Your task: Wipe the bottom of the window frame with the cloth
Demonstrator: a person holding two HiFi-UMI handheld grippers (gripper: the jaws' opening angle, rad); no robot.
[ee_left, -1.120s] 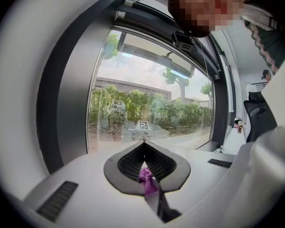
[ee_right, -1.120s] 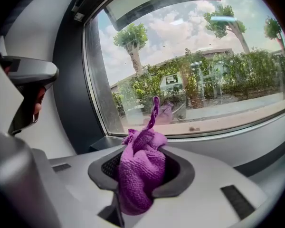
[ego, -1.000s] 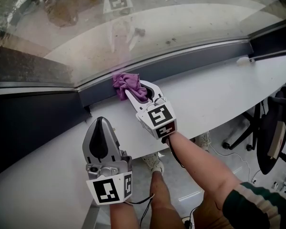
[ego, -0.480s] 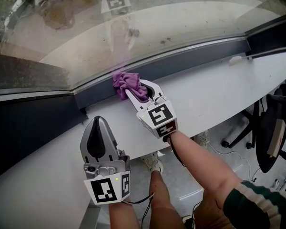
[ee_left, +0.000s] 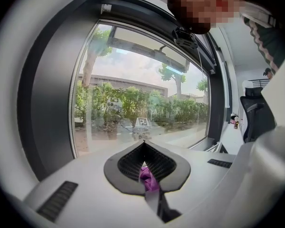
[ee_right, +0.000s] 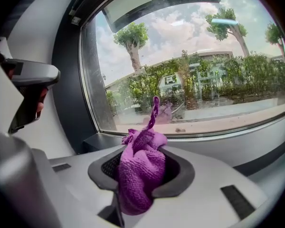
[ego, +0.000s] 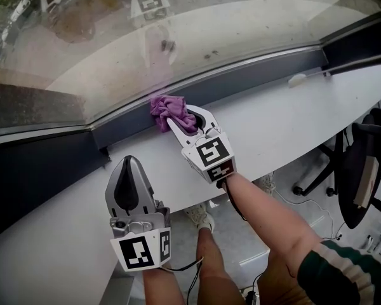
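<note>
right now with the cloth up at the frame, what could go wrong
The cloth is bunched tight in the right gripper, so only a small wad meets the window frame; strips may get missed. Its loose tail stands up near the glass and could smear it. The left gripper is shut on a small purple scrap that might drop onto the sill.

The gripper (ee_right: 143,156) clamps a bunched purple cloth (ee_right: 137,177) between its jaws, one twisted end sticking up. Just beyond lies the frame (ee_right: 223,145), bottom edge of the window (ee_right: 204,75). Far outside stand trees (ee_right: 133,37) and a low building.
</note>
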